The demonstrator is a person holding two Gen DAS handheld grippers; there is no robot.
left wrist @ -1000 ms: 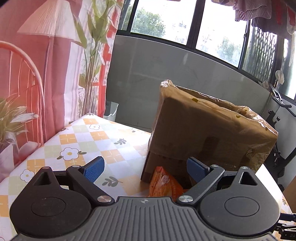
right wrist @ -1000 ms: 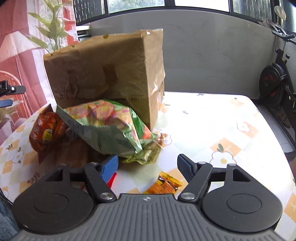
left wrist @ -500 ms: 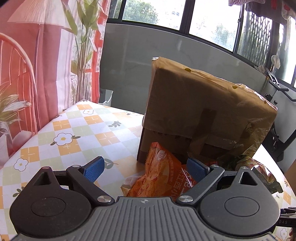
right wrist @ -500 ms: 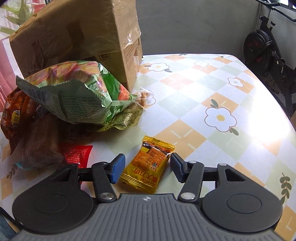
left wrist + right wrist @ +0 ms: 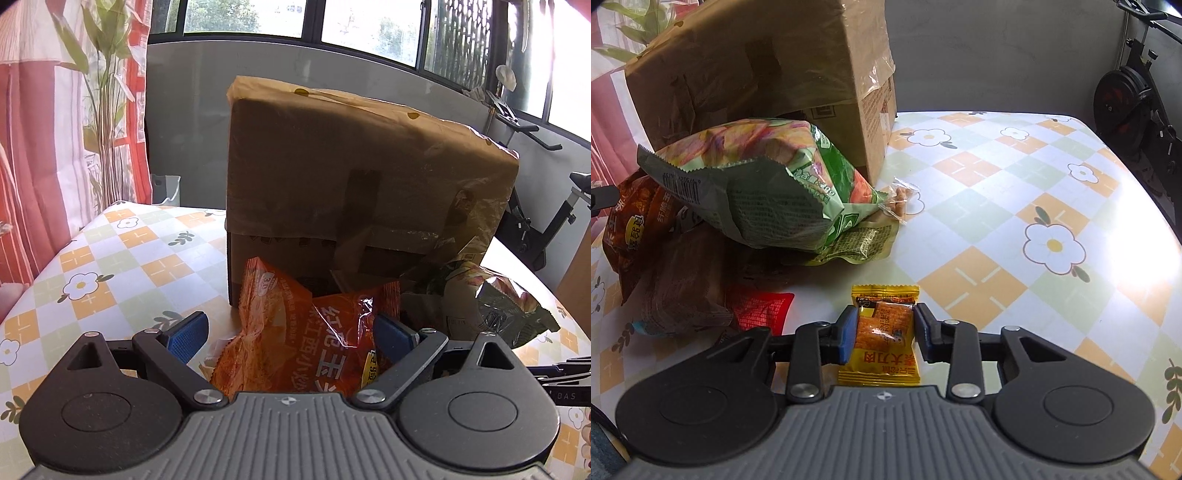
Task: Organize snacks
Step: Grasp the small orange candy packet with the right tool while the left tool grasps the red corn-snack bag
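Note:
A small yellow snack packet (image 5: 882, 332) lies on the table between the fingers of my right gripper (image 5: 885, 332); the blue pads sit at its two sides, closing in, with a thin gap on the right. My left gripper (image 5: 291, 334) is open around an orange snack bag (image 5: 306, 332), whose right edge touches the right pad. A green chip bag (image 5: 768, 192) leans against a cardboard box (image 5: 768, 74). The box (image 5: 362, 184) and green bag (image 5: 491, 299) also show in the left wrist view.
A red packet (image 5: 761, 306), a brown wrapped snack (image 5: 679, 288) and a small clear packet (image 5: 899, 201) lie on the flower-patterned tablecloth (image 5: 1015, 206). An exercise bike (image 5: 1134, 99) stands beyond the table's right edge. A curtain and plant (image 5: 92, 110) stand at left.
My right gripper has come down over the yellow packet and its fingers have narrowed onto it. My left gripper has moved closer to the orange bag, which now sits between its fingers.

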